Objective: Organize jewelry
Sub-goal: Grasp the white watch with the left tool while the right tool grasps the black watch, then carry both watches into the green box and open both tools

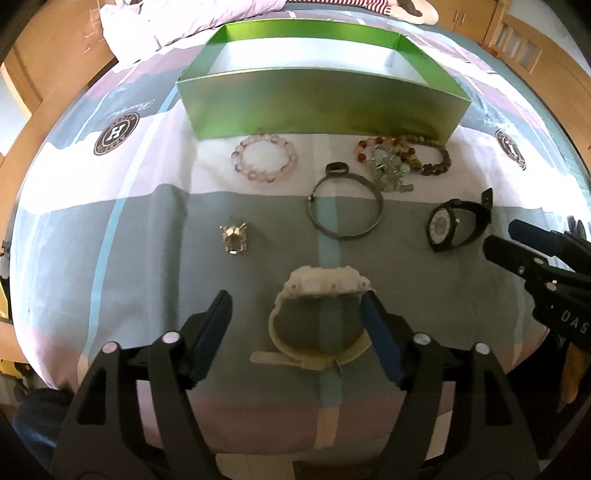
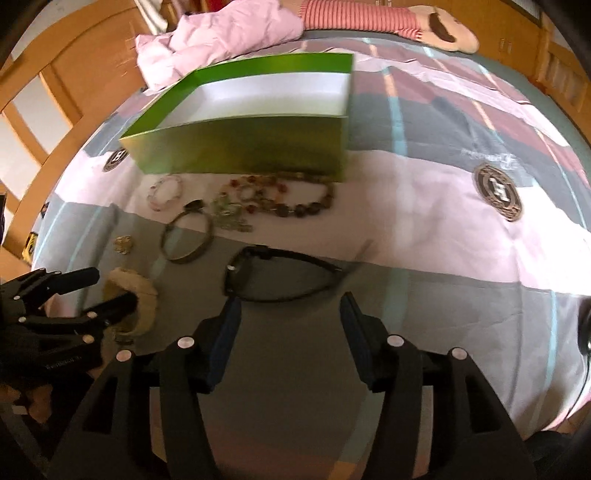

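A green box with a white inside stands open on the bed; it also shows in the right wrist view. Before it lie a pink bead bracelet, a metal bangle, mixed bead bracelets, a small silver piece, a black watch and a cream watch. My left gripper is open, its fingers either side of the cream watch. My right gripper is open just short of the black watch.
The bedsheet is patterned in grey, pink and white. A crumpled pink cloth and a striped plush toy lie behind the box. A wooden bed frame runs around the edges.
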